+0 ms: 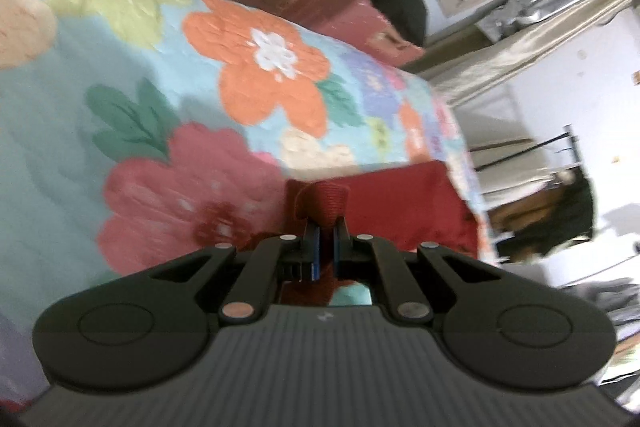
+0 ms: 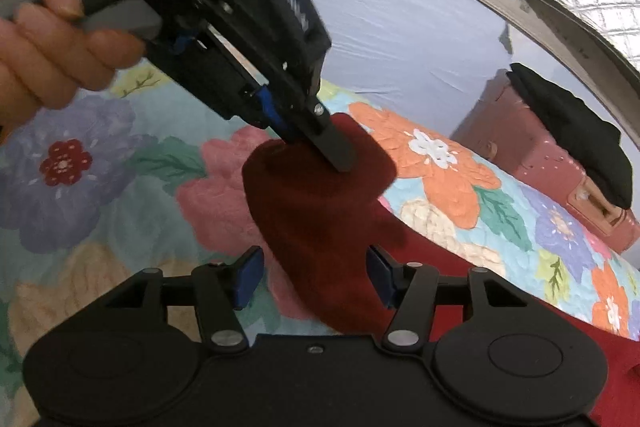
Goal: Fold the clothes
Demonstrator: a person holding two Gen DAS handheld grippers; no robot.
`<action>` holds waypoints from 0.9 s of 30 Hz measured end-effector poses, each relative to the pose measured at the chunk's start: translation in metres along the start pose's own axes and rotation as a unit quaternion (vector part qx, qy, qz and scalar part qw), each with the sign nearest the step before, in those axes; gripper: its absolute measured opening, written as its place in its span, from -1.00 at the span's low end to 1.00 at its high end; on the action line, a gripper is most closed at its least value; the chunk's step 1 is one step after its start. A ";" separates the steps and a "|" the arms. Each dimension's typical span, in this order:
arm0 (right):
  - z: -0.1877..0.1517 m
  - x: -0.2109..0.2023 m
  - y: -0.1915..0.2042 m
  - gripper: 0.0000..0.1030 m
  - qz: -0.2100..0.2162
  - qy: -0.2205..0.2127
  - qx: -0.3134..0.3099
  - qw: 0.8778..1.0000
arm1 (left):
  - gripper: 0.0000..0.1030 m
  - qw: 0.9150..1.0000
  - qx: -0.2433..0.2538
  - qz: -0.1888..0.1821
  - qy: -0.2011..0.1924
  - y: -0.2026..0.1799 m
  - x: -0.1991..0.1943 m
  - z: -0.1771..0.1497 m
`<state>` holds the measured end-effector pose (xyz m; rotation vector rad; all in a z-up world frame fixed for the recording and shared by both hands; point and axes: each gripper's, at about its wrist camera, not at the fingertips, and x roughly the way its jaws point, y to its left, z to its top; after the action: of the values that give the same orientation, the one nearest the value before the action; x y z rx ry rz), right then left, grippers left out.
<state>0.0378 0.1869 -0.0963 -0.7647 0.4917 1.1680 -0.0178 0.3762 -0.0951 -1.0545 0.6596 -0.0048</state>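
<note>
The left gripper (image 1: pixel 326 227) pinched the dark red garment's (image 2: pixel 320 219) lifted end at 12 o'clock of the right gripper (image 2: pixel 314 279), whose jaws stood spread astride it, mid-fold; next, carry that end over.

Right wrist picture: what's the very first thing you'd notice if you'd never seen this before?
Probably the big flowery bedspread with its orange, pink and purple blooms, filling most of the view. Next, the dark red garment lifted in the middle, pinched by the left gripper coming down from the upper left, with a hand squeezing its handle. The right gripper sits open at the bottom, blue pads on either side of the cloth.
</note>
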 end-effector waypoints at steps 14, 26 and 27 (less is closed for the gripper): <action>-0.009 -0.047 -0.057 -0.84 -0.074 -0.014 0.147 0.986 | -0.72 0.995 0.083 0.032 -0.038 -0.038 -0.018 -0.009; -0.097 -0.084 -0.148 -0.84 -0.144 0.005 0.327 0.934 | -0.46 0.991 0.129 0.034 0.010 -0.052 0.046 -0.029; -0.102 -0.088 -0.154 -0.84 -0.151 0.002 0.329 0.932 | -0.44 0.990 0.135 0.037 0.015 -0.054 0.051 -0.033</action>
<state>0.1572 0.0255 -0.0586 -0.2425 0.6925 0.6452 0.0235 0.3061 -0.0877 -0.7695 0.7029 -0.0456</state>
